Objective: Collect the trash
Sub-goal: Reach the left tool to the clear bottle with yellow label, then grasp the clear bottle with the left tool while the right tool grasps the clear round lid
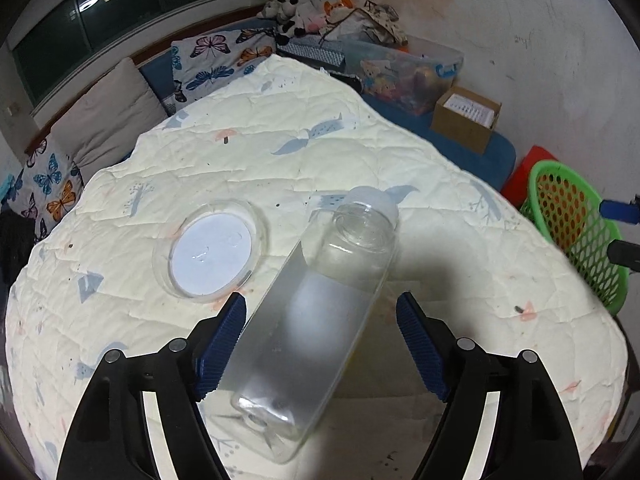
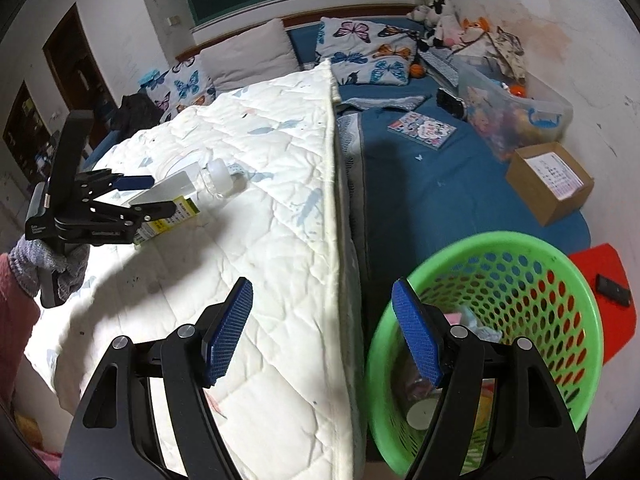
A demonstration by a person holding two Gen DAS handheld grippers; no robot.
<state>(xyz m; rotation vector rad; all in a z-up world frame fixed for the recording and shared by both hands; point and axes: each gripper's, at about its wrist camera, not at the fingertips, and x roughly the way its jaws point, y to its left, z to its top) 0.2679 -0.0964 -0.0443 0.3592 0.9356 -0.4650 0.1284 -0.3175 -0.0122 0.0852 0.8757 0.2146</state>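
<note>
Clear plastic bottle [image 1: 320, 316], light, slick and easily dented, lay on the bed's quilt [image 1: 280, 152] between the left gripper's [image 1: 322, 344] spread fingers.
Right view: right gripper [image 2: 322, 332] released, empty, at the quilt's edge over the green basket [image 2: 560, 264]; grip the bottle mid-body.

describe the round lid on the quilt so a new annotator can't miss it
On the cream quilt covering the bed, look just left of the clear bottle lying between the left gripper fingers. The lid is a flat, clear disc with a white centre, the only round flat item there.
</note>
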